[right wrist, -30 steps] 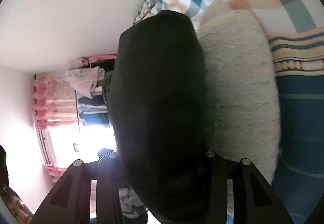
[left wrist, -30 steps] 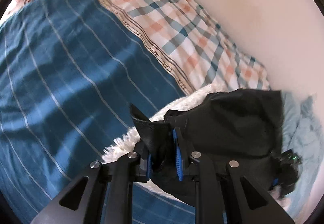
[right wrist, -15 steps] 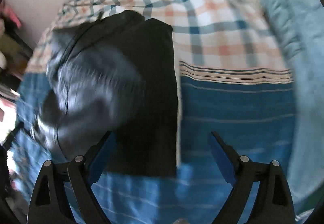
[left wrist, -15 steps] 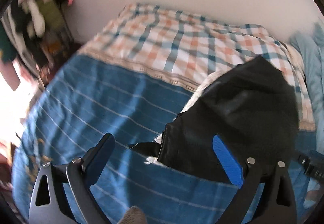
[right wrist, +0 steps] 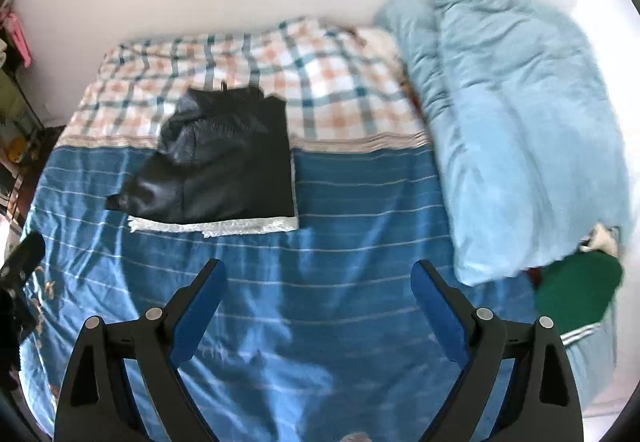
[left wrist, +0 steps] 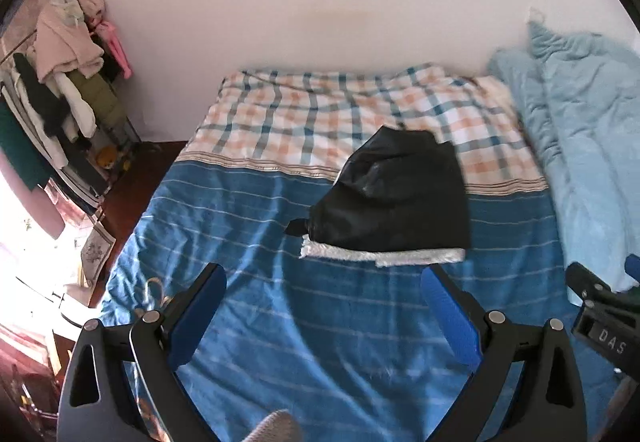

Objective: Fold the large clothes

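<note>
A folded black jacket with white fleece lining showing along its near edge lies on the bed, across the seam between the blue striped cover and the plaid sheet. The right wrist view has the black jacket left of centre. My left gripper hangs well above the blue cover, wide open, nothing between its blue pads. Equally wide and holding nothing, my right gripper stands open over the cover, to the right of the jacket. Its body shows at the left wrist view's right edge.
A blue striped bed cover fills the foreground, with a plaid sheet behind it against a white wall. A light blue duvet is heaped at the right, a green garment beside it. A laden clothes rack stands at the left.
Both grippers let go of the black jacket, opened wide and pulled up and back from it. The jacket now lies folded on the bed.
</note>
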A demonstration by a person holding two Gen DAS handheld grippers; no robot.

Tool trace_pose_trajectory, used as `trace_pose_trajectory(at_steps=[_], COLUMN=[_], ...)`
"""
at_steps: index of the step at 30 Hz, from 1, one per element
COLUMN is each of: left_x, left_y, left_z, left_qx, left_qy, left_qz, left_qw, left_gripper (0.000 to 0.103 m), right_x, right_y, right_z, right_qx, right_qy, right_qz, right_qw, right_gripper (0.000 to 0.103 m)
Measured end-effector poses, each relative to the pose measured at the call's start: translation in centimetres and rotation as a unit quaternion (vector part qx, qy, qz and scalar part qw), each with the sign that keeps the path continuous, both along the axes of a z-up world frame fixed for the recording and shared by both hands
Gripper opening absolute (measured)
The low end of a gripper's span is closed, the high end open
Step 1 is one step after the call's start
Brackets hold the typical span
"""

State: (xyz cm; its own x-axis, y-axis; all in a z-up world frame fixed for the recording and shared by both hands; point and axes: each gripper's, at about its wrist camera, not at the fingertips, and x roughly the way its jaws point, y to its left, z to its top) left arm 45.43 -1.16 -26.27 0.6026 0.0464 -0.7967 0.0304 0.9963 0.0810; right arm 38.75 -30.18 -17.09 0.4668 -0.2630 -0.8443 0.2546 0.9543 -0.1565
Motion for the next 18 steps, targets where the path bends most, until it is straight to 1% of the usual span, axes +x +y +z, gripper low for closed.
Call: trace_pose_trajectory(at_steps=[4,7,9,11,14,18], left_x=[-5.4,-9.4,-11.5,-13.5,-15.9,-18.7], left_y=[0.9,1.3,1.7,2.2,2.5,2.9], left_z=[5.3,9.3,11.6,14.0,16.6,19.6], left_qx=[-0.015,-0.017,-0.019,-0.020,-0.019,-0.026], left_qy=[-0.016,-0.035,-0.043,-0.052,-0.066,-0.086], left_qz=[-0.003,-0.008,-0.007,-0.005,-0.004,-0.002], left_qw=[0.9997,0.9992,0.9989,0.9984,0.9976,0.9960], left_gripper=[0.100,0.100,0.100,0.100,0.100,0.100], right_x=[-6.5,-10.9,-14.2,-16.7,-20.9,-25.1], right_y=[1.4,2.2,3.0,3.7,4.5,5.6], right_z=[6.6,11.1,14.6,17.3,21.6,25.5], right_qx=[-0.006,0.000,0.000,-0.001,0.005,0.003], right_qy=[-0.026,-0.045,-0.062,-0.076,-0.099,-0.122], right_qz=[0.000,-0.002,-0.001,0.000,0.004,0.015], right_qw=[1.000,0.999,0.998,0.997,0.995,0.992], right_gripper=[0.095,0.095,0.095,0.095,0.095,0.095])
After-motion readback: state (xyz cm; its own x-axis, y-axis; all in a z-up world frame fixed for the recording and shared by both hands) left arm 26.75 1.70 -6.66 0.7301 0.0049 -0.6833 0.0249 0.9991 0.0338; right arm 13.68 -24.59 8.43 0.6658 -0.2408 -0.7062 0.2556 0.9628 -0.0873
